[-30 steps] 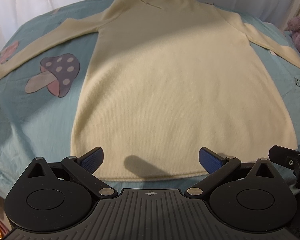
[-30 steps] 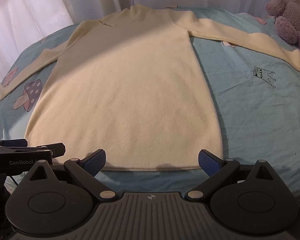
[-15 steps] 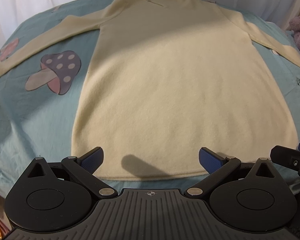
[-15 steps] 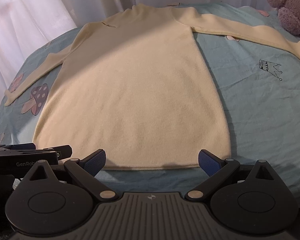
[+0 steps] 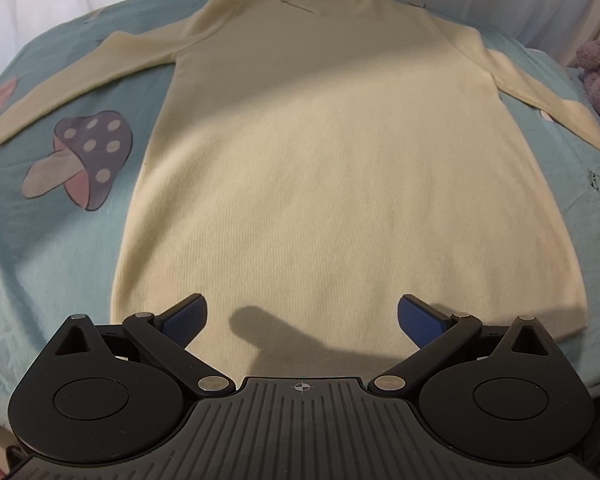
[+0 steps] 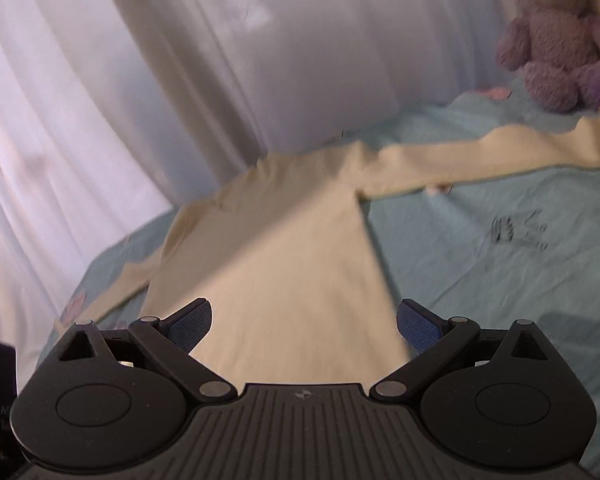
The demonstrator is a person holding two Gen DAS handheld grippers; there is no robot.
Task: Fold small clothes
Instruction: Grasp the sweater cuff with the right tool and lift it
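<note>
Left gripper [image 5: 299, 318] spread wide, holding nothing, over the hem of flat cream knit long-sleeved sweater [image 5: 340, 168]. Right gripper [image 6: 304, 322] likewise wide, empty.

My left tool [image 5: 300, 322] points forward and slightly down with its two blue-padded fingers [image 5: 182, 318] spread wide and holding nothing, while my right tool [image 6: 302, 324] is tipped higher, its view blurred, its blue-padded fingers [image 6: 418, 330] likewise spread wide and holding nothing.
</note>
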